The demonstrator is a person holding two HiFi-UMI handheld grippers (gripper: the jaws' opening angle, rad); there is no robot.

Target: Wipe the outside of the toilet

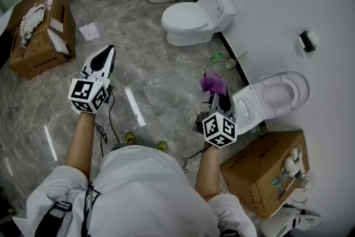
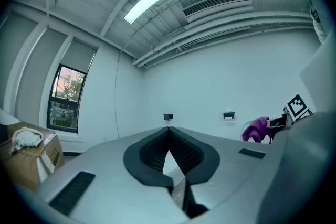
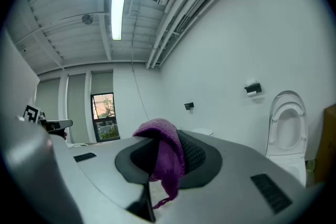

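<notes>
- Both forearms are held out ahead of the body, elbows bent, over the marble floor [image 1: 161, 64].
- Left gripper [image 1: 108, 53] is held out to the left, well apart from the toilet, with its jaws pointed away from the person. The jaws are closed tip to tip with nothing between them.
- Right gripper [image 1: 218, 97] is held just beside the near toilet [image 1: 250, 111], jaws pointed forward and slightly up. It is clamped on a purple cloth [image 1: 213, 84].
- The cloth is bunched at the jaw tips and draped over them; in the right gripper view a loose end hangs down between the jaws.
- The toilet is set against the right-hand wall. Its long axis runs from the wall out into the room, with the bowl end pointing toward the person.
- Its seat and lid [image 1: 284, 91] are raised and lean back toward the wall.
- Whether the cloth touches the bowl cannot be told.
</notes>
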